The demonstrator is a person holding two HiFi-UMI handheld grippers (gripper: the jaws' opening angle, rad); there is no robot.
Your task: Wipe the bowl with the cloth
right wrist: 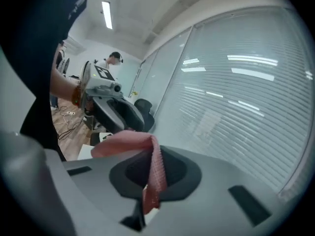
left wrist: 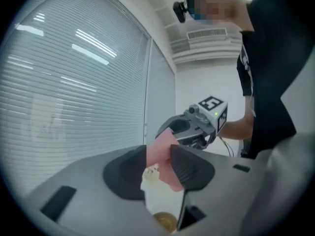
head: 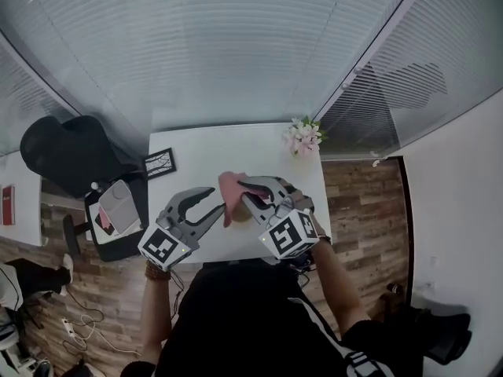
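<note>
2 hand-held grippers are up over the near edge of the white table (head: 189, 144), roughly mid-width, jaws facing each other. The right gripper (right wrist: 152, 181) is clamped shut on the pink cloth (right wrist: 151, 163): in its own view the fabric is pinched edge-on between the pads, with a fold flopping out toward the other tool and a tail hanging below. Held by 1 edge like this, most of the cloth is free, which probably keeps it ready as a wiping surface or lets it be re-gripped. The left gripper (head: 216, 199) has its jaws apart. The cloth shows in the gap in its own view, but the pads aren't pressing on it, so it holds nothing. Likely it's free to steady the bowl or take the cloth's loose end. The bowl (left wrist: 165, 221) is, as best I can tell, the small golden-brown round thing on the table near the front edge, below and between the 2 tools. It is mostly cut off, nothing touches it, and the cloth hangs above it, not in it. So wiping looks not yet begun. Next the cloth must come down into the bowl while something stops the bowl from sliding. Flowers (head: 303, 137) stand at the far right corner and a picture frame (head: 159, 163) at the far left corner, both well apart from the work.
</note>
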